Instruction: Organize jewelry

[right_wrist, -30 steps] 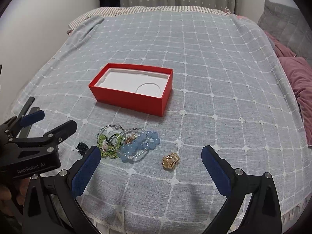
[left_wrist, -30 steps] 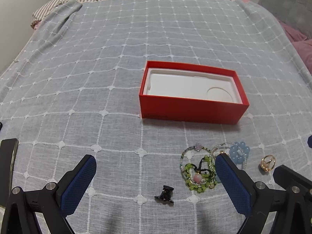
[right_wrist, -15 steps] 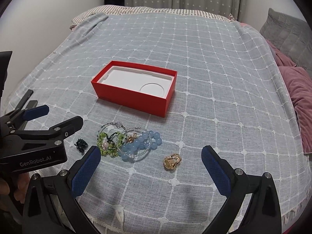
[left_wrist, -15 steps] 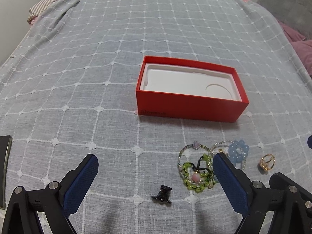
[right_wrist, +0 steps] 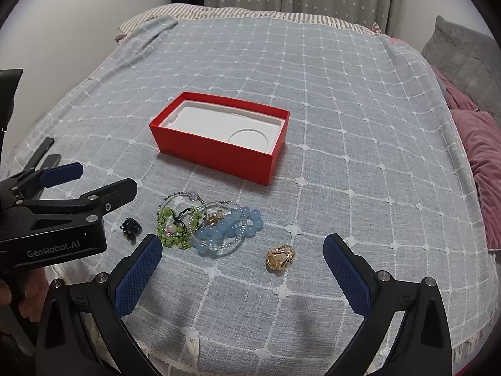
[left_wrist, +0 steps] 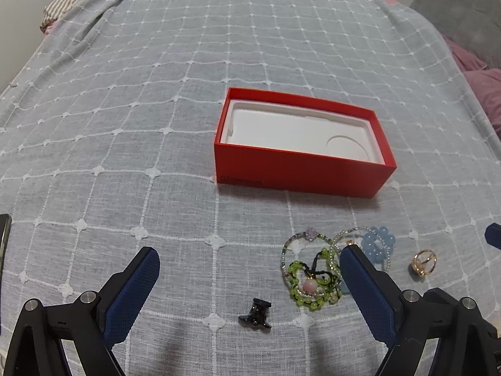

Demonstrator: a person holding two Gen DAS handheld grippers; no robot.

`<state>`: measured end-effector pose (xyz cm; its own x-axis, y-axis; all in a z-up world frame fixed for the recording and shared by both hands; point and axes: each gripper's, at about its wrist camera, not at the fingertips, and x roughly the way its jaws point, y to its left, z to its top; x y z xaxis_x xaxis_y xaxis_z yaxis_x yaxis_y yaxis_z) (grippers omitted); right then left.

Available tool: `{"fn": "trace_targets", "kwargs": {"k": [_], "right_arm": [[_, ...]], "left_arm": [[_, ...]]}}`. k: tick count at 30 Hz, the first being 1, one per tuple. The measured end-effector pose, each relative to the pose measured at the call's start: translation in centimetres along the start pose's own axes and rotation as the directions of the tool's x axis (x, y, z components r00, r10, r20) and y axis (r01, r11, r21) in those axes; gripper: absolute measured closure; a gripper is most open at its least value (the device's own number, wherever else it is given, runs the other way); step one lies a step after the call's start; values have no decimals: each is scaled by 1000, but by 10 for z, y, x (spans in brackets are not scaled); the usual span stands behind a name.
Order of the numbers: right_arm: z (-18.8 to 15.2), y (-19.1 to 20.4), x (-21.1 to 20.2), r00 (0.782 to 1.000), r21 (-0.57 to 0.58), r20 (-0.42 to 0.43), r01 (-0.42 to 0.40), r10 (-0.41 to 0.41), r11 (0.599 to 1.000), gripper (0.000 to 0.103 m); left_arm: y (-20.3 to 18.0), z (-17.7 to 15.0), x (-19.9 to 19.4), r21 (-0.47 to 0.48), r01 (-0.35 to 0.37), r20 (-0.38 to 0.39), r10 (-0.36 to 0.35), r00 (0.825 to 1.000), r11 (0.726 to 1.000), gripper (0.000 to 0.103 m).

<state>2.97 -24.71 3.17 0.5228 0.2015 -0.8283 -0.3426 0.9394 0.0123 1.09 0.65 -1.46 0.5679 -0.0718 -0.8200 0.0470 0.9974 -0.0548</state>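
The left gripper hangs low over the bed with its blue textured pads spread wide and nothing between them. A small black clip lies on the cover between its fingers, near the camera. Just beside the right finger sits a tangle of bracelets: a green beaded bracelet with a pink bead and black cord, touching a thin strand of tiny beads, and a bracelet of round pale-blue beads partly hidden behind that finger. A gold ring of looped wire lies apart, further right.

The right gripper is likewise spread wide and empty. The gold ring rests between its fingers, nearer the left one; the blue beads and green bracelet lie just beyond the left fingertip.

Beyond the jewelry stands a red box, rectangular, lidless, lined with a white moulded insert bearing a round recess; nothing lies in it.

Everything rests on a grey-blue bedspread crossed by a white stitched grid.
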Motion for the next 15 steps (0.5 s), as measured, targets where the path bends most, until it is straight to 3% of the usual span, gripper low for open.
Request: {"fn": "trace_targets", "kwargs": {"k": [9,12,15], "right_arm": [[0,-1,4,1000,4,-18,-19,19,1000,0],[1,-9,10,996,40,-43,-79,80,996,2],[1,-26,18,985,127,-63,-153,162,980,13]], "left_arm": [[1,0,1,0,11,11,-11,1000,1000,13],[2,1,4,-13,31,6,-31,1000,999,20],[9,3,12,-48,80,-19,-81,997,996,28]]}}
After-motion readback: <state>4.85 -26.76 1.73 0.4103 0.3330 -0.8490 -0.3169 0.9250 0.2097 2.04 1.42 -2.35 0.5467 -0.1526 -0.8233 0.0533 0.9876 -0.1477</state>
